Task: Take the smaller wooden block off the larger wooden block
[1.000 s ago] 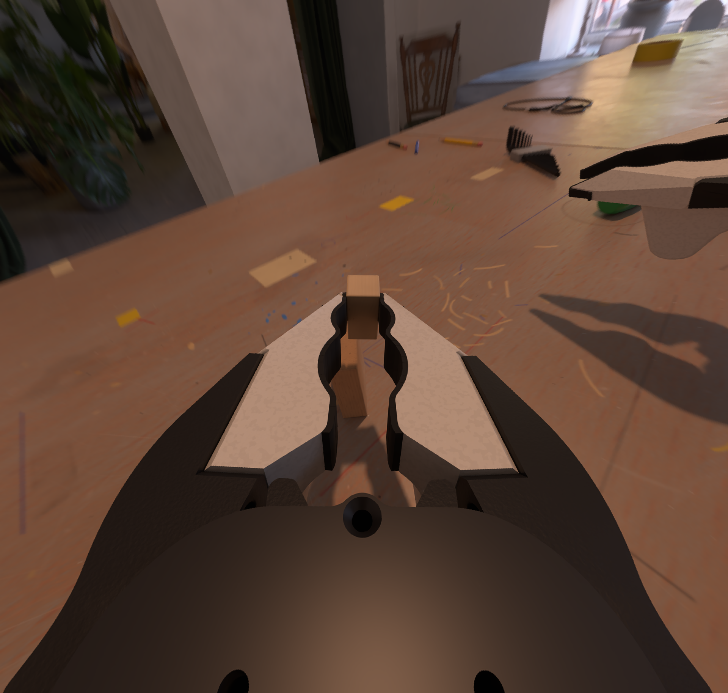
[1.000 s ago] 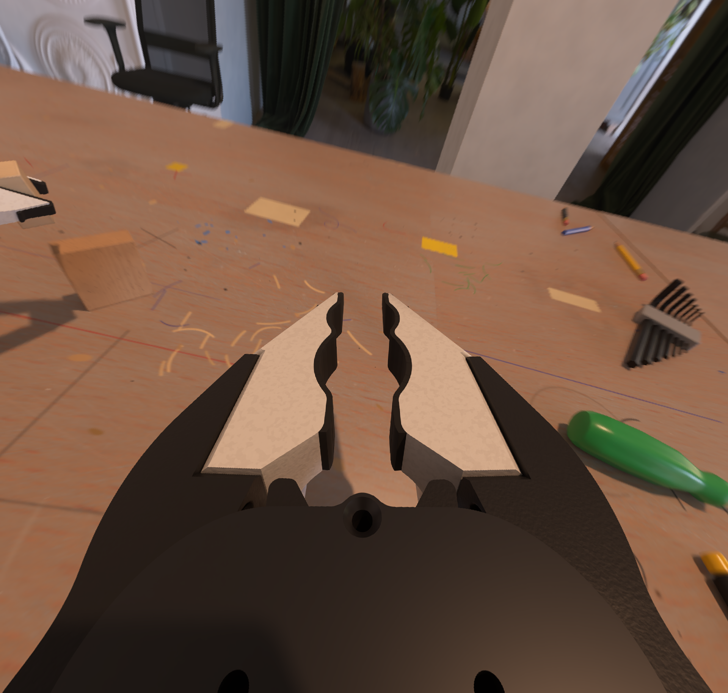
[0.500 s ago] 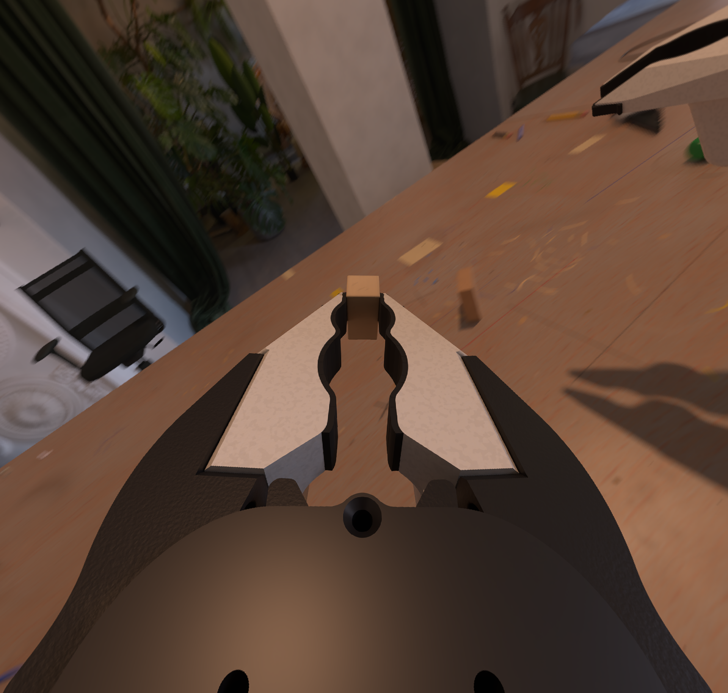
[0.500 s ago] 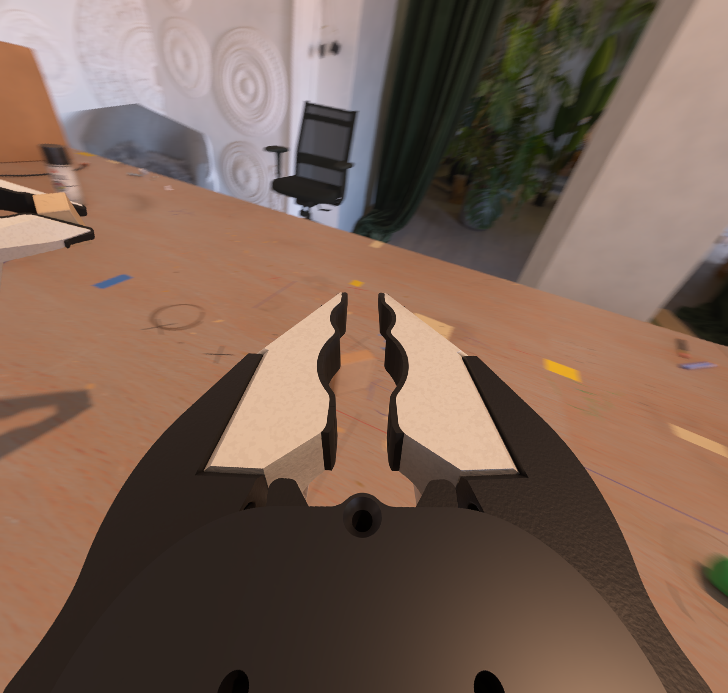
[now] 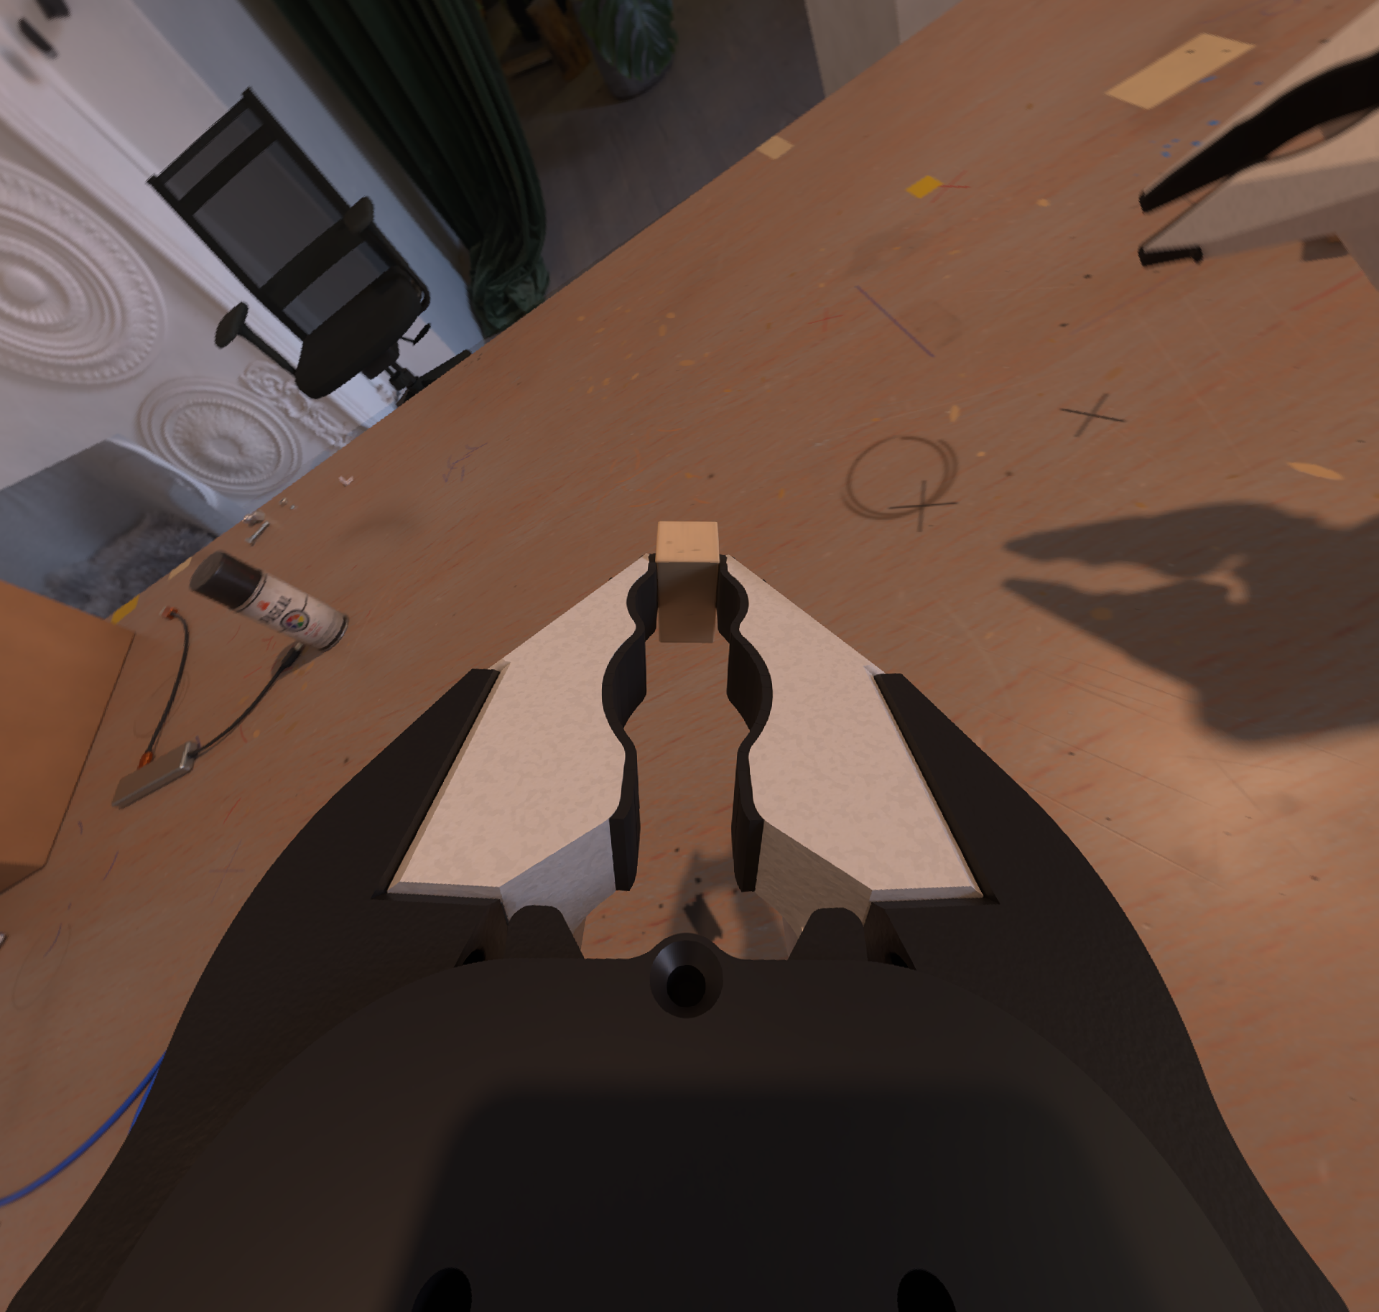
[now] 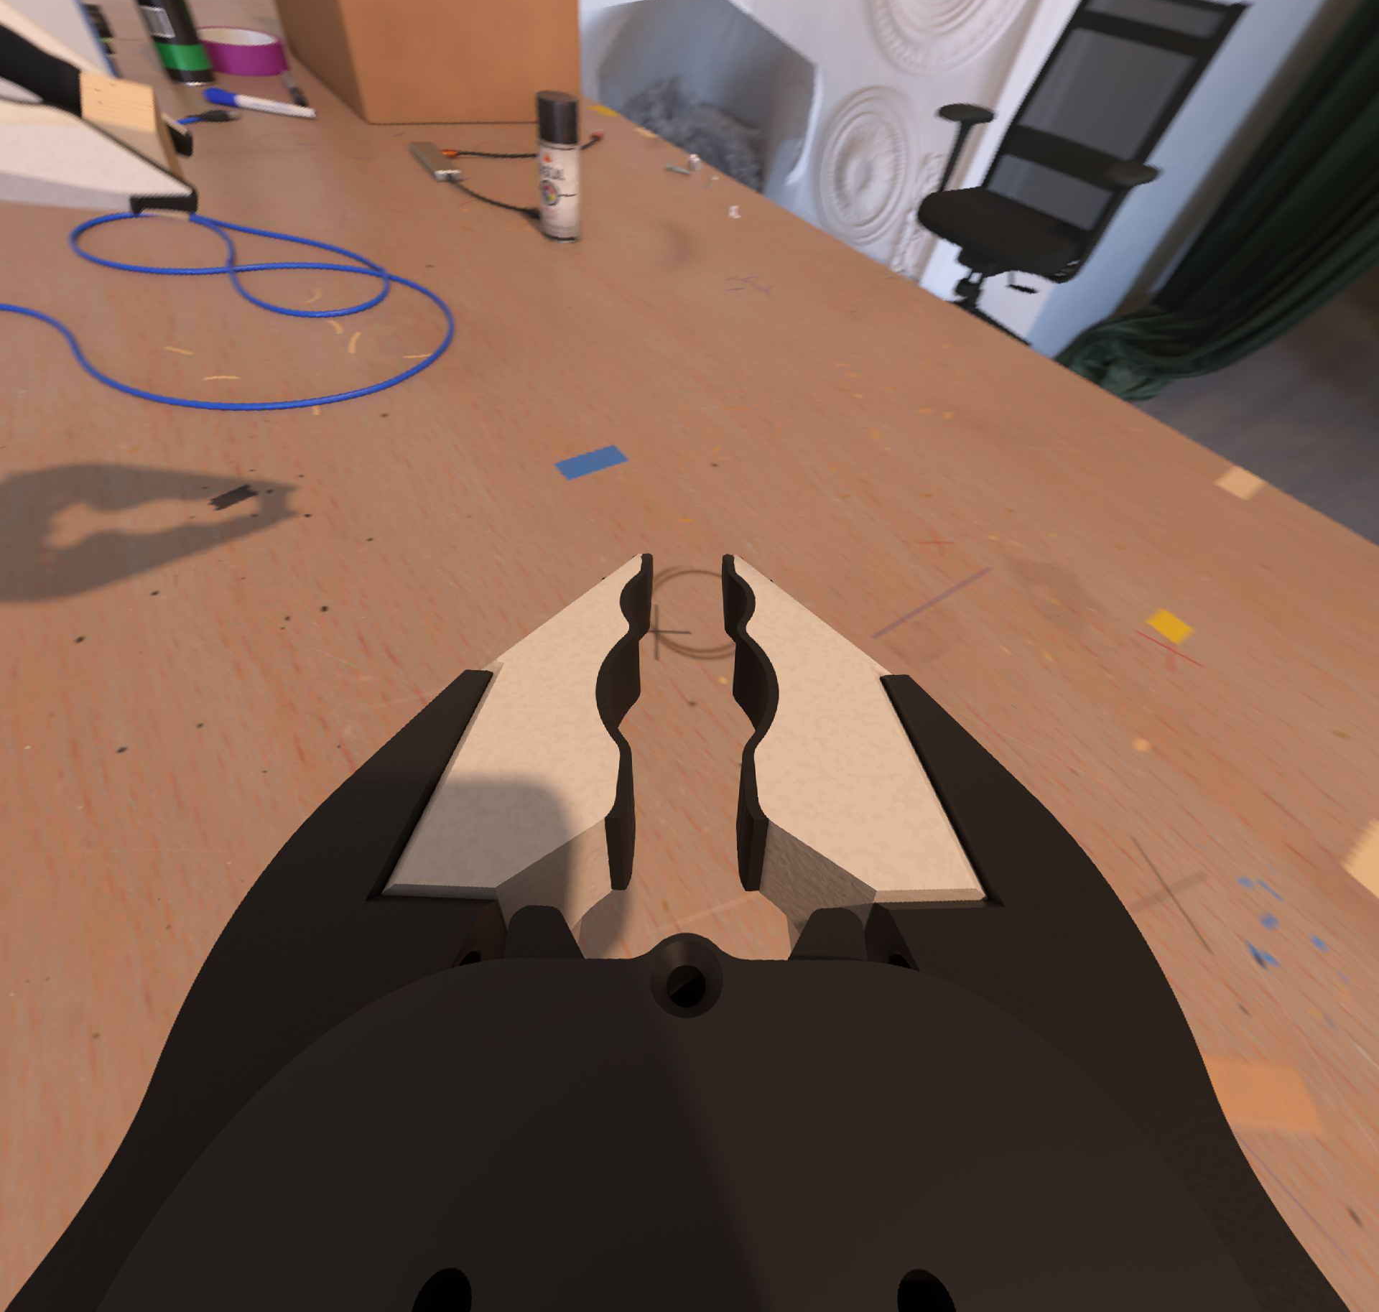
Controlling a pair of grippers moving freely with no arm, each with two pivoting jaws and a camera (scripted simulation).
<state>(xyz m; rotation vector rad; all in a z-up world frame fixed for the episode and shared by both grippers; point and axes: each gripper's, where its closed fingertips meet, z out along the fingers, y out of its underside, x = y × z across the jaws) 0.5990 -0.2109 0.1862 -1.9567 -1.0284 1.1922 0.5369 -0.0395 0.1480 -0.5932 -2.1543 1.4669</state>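
My left gripper (image 5: pixel 686 567) is shut on the smaller wooden block (image 5: pixel 686 582), a pale block pinched between the fingertips and held above the wooden table (image 5: pixel 746 396). The same block (image 6: pixel 119 112) and the left gripper (image 6: pixel 160 168) show at the top left of the right wrist view. My right gripper (image 6: pixel 685 564) is open and empty above the table, over a pencilled circle (image 6: pixel 694 612). It also shows at the top right of the left wrist view (image 5: pixel 1153 228). The larger wooden block is not in view.
A spray can (image 5: pixel 269 601) lies at the left, near a grey adapter with a cable (image 5: pixel 153 784); the can (image 6: pixel 560 164) also shows in the right wrist view. A blue cable (image 6: pixel 246 306) loops on the table. A wooden box (image 6: pixel 433 15) stands at the back. The table edge (image 6: pixel 970 306) runs diagonally, with an office chair (image 6: pixel 1045 157) beyond.
My left gripper has carried the smaller block up and swung left, away from the larger block, which has left the view. My right gripper has also swung left, still open.
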